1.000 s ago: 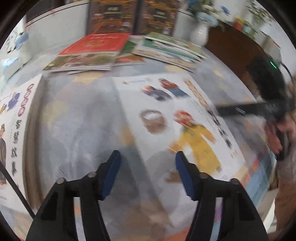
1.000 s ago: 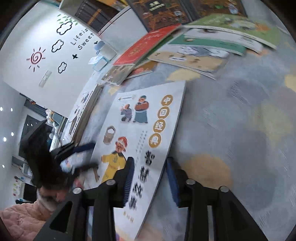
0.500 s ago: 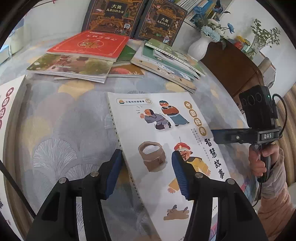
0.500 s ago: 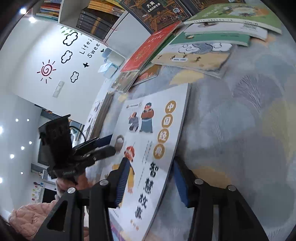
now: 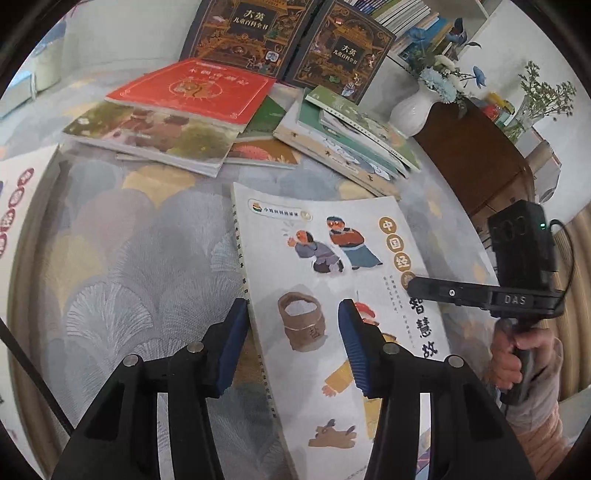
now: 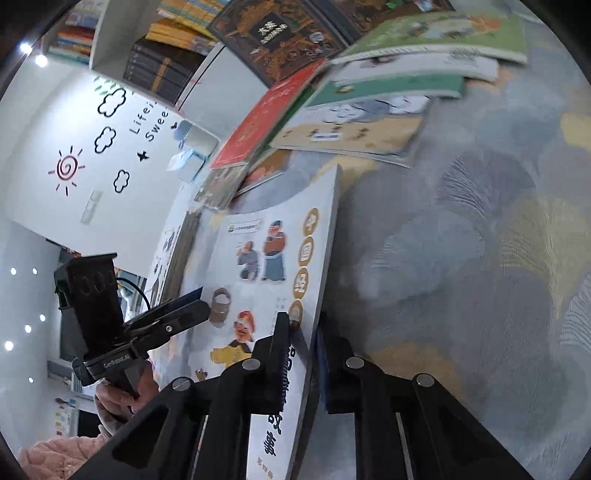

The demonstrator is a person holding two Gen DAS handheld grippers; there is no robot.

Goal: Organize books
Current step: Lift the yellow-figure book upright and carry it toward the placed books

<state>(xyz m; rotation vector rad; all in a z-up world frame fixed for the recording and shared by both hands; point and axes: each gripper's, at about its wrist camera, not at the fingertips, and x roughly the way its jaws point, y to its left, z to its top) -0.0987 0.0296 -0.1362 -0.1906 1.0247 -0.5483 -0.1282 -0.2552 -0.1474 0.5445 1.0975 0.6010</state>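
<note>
A fan-patterned tablecloth carries scattered picture books and a white storybook.

A white wall bears sun and cloud decals. A grey carpet with a fan pattern covers the floor. A dark wooden cabinet carries a white vase of blue flowers.

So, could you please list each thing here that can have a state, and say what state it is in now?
White picture book with cartoon figures: closed, one long edge lifted off the patterned cloth.
Right gripper: shut on the book's lifted edge, jaws just closing.
Left gripper: open, astride the spine edge, jaws narrowing.
Red flat book: closed, atop a pile.
Two dark ornate books: leaning upright.
</note>
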